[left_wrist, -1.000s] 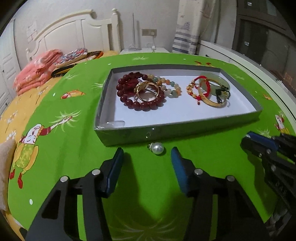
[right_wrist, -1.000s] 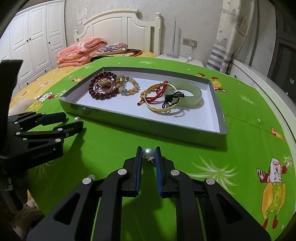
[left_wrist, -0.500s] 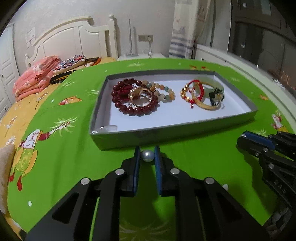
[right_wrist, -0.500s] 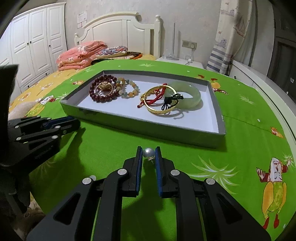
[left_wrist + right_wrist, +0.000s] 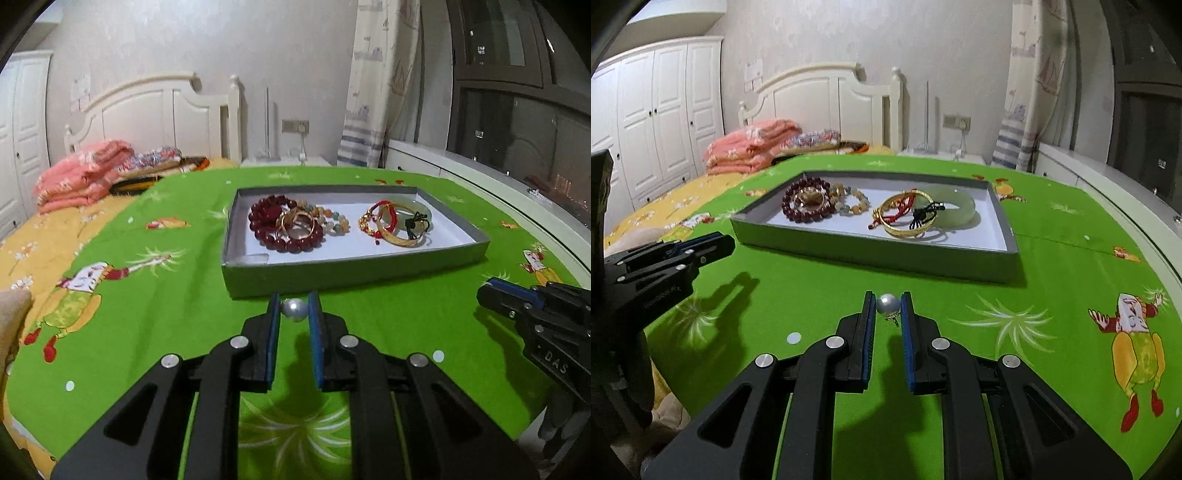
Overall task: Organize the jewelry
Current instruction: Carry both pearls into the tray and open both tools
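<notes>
Left pearl now lifted, being clamped by left gripper; right gripper clamping right pearl; tray near edge straight ahead.

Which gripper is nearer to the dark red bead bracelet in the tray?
Left. The left gripper is just before the tray's near wall, straight in front of the bracelet; the right gripper is off toward the tray's other end.

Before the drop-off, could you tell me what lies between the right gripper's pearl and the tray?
Only bare green cloth separates the pearl earring, held by the right gripper, from the tray's near wall, as the right wrist view shows.
</notes>
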`<state>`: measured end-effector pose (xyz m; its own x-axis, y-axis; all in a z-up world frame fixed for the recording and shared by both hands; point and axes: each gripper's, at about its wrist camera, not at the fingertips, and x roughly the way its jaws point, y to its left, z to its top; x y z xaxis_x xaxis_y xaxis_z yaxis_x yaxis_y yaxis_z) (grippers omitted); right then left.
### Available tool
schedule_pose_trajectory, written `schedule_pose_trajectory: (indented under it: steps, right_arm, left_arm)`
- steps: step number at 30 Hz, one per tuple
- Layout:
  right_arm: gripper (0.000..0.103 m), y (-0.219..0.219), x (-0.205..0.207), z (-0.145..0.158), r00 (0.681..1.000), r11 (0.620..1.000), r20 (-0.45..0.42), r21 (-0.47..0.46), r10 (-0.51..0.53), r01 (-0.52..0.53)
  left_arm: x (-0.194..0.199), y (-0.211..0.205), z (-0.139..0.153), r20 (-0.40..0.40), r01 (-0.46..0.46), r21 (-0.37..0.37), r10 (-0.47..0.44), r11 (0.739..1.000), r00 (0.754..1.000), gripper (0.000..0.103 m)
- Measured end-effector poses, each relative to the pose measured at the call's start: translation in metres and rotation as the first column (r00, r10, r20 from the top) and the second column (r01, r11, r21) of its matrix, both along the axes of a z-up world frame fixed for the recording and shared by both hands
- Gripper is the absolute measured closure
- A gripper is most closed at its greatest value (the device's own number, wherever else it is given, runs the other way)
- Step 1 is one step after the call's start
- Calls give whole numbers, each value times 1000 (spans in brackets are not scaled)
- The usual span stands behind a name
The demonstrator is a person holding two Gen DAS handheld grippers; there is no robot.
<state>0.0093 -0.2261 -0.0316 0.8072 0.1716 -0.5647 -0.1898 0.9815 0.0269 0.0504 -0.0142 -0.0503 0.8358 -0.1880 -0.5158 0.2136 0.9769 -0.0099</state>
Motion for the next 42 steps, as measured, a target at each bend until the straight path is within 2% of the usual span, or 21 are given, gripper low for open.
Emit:
schedule_pose_trajectory:
  steps: [7, 17, 29, 37, 42]
  right_arm:
    - [90, 3, -8, 11, 995, 999, 97, -12, -39, 41]
    - [90, 9, 10, 25, 992, 998, 120, -39, -48, 53]
    - [90, 11, 43, 49, 988, 996, 147, -57, -55, 64]
    - [90, 10, 81, 56, 990, 996, 122, -54, -70, 77]
    - [90, 13, 109, 51, 994, 994, 81, -67, -78, 84]
  left_arm:
    - [-10, -9, -2, 56, -14, 54, 11, 998, 998, 88]
    - [1, -1, 22, 92, -38, 2, 38, 999, 995, 88]
    - [34, -5, 51, 130, -53, -9, 54, 999, 990, 88]
    - [67, -13, 59, 101, -66, -13, 67, 998, 993, 88]
    - [91, -23, 61, 89, -81, 13, 79, 997, 993, 88]
